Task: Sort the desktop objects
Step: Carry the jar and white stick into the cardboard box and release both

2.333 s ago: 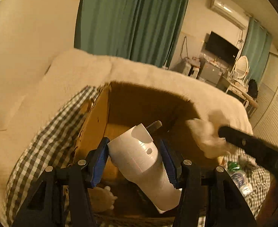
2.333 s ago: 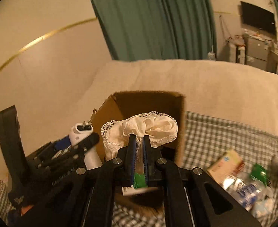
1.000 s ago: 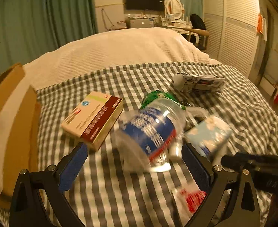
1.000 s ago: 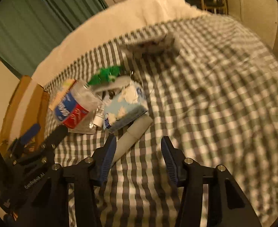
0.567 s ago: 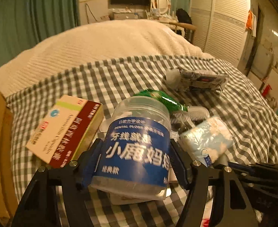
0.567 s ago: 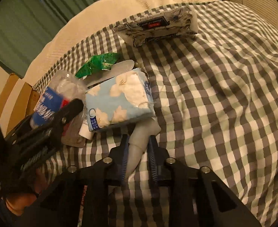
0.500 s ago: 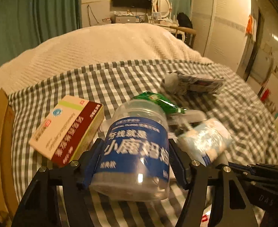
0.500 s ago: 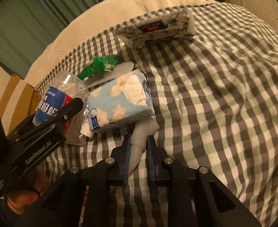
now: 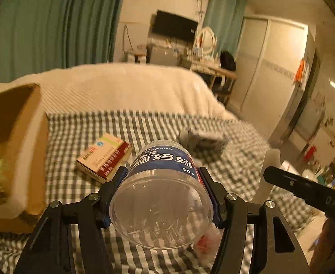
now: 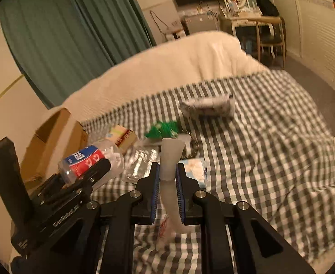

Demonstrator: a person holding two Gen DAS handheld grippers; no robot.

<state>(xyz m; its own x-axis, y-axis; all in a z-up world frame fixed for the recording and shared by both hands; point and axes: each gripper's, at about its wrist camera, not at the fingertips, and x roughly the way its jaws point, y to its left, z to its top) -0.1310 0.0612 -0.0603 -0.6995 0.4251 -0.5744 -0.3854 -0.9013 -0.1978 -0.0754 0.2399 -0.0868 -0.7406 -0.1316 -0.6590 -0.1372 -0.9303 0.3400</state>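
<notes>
My left gripper (image 9: 161, 191) is shut on a clear plastic jar with a blue label (image 9: 161, 196), held above the checked cloth; the jar also shows in the right wrist view (image 10: 92, 162). My right gripper (image 10: 167, 182) is shut on a pale grey tube (image 10: 170, 171), lifted off the cloth; the tube shows in the left wrist view (image 9: 268, 171). The open cardboard box (image 9: 14, 150) stands at the left, also in the right wrist view (image 10: 51, 134).
On the checked cloth lie a red and cream medicine box (image 9: 104, 157), a patterned tissue pack (image 10: 209, 107), a green wrapper (image 10: 164, 130), a blue flowered tissue pack (image 10: 196, 169) and a red-printed sachet (image 9: 207, 242). A cream blanket (image 10: 167, 66) lies behind.
Both grippers have lifted up from the cloth with the jar and the tube and swung left toward the cardboard box, which is back in view.
</notes>
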